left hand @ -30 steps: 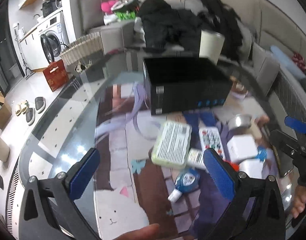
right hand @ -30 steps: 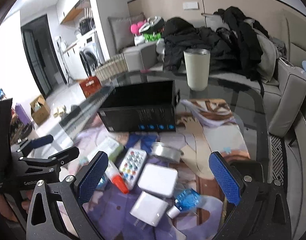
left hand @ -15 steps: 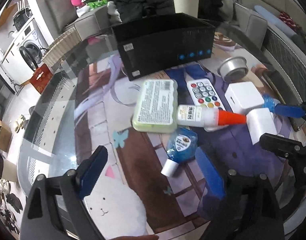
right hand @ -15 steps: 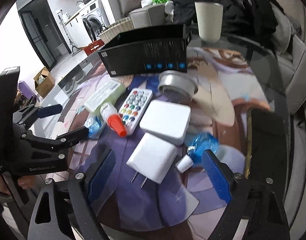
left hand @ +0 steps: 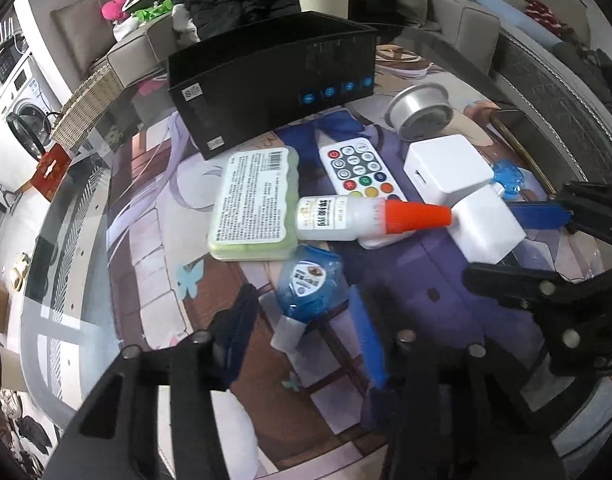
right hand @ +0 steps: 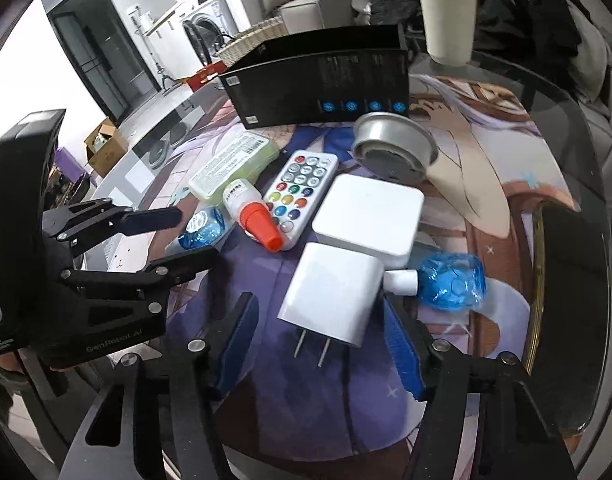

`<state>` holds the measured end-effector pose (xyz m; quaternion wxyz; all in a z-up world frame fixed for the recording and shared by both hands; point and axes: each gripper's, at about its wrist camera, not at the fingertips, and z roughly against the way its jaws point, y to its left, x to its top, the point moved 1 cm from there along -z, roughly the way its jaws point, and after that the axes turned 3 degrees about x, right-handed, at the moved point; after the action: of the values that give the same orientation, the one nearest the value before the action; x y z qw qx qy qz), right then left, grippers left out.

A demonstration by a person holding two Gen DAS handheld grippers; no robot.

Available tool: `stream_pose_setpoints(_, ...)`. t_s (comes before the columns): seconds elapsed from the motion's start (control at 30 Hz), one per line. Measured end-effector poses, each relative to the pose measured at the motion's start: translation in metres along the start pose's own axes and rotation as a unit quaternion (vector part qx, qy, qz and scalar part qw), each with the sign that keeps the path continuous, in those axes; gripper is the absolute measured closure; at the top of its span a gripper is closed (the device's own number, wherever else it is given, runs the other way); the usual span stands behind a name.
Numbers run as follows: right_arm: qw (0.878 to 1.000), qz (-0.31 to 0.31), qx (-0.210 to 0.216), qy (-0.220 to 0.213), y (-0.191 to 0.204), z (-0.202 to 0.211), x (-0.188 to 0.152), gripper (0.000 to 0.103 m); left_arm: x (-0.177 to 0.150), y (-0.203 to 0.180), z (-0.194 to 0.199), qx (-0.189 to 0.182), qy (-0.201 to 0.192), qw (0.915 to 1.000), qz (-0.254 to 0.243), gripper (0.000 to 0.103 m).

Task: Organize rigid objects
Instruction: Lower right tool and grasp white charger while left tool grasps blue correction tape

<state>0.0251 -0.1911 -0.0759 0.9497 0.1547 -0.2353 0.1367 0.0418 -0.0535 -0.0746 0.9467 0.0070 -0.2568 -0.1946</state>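
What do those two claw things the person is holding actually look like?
Both look alike. The left gripper and the right gripper are black angular frames with cut-out slots and silver bolts, each carrying two fingers faced with ribbed blue pads. The left one's body bears pale lettering, seen from the right wrist view.

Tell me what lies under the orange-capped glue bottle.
The glue bottle rests across the near end of the button remote, its base against the green case. The remote's nearest edge is hidden beneath it.
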Motion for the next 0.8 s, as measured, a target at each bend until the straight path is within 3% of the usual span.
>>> stream_pose_setpoints(0.1, 1.000, 0.005, -0.008, 0.000, 0.001, -0.002, 0.002, 0.054, 0.000, -0.001, 0.001, -0.022, 0.003, 0.9997, 0.001, 0.074)
stream_pose_setpoints(0.37, 1.000, 0.028, 0.006, 0.008, 0.013, -0.005, 0.001, 0.058, -0.002, 0.006, -0.001, -0.045, 0.001, 0.9989, 0.014, 0.072)
stream_pose_setpoints(0.43, 1.000, 0.028, 0.007, 0.010, 0.014, -0.006, 0.002, 0.058, -0.004, 0.004, -0.001, -0.021, -0.006, 0.9997, 0.006, 0.059)
stream_pose_setpoints(0.5, 1.000, 0.026, 0.007, 0.010, 0.014, -0.007, 0.003, 0.058, -0.007, 0.012, -0.004, 0.023, -0.012, 0.9989, 0.040, 0.019)
stream_pose_setpoints(0.53, 1.000, 0.026, 0.006, 0.010, 0.013, -0.007, 0.004, 0.058, -0.008, 0.019, -0.007, 0.021, -0.006, 0.9979, 0.061, 0.016)
stream_pose_setpoints(0.6, 1.000, 0.024, 0.004, 0.010, 0.013, -0.008, 0.004, 0.057, -0.008, 0.029, -0.010, -0.007, 0.005, 0.9964, 0.085, 0.015)
stream_pose_setpoints(0.67, 1.000, 0.024, 0.002, 0.010, 0.013, -0.009, 0.005, 0.057, -0.006, 0.023, -0.009, -0.001, -0.002, 0.9984, 0.056, 0.015)
stream_pose_setpoints(0.73, 1.000, 0.027, 0.000, 0.010, 0.014, -0.010, 0.007, 0.056, -0.008, 0.024, -0.009, -0.001, -0.007, 0.9976, 0.069, 0.017)
stream_pose_setpoints(0.8, 1.000, 0.030, -0.003, 0.009, 0.015, -0.011, 0.008, 0.055, -0.007, 0.023, -0.007, -0.012, -0.009, 0.9972, 0.073, 0.033)
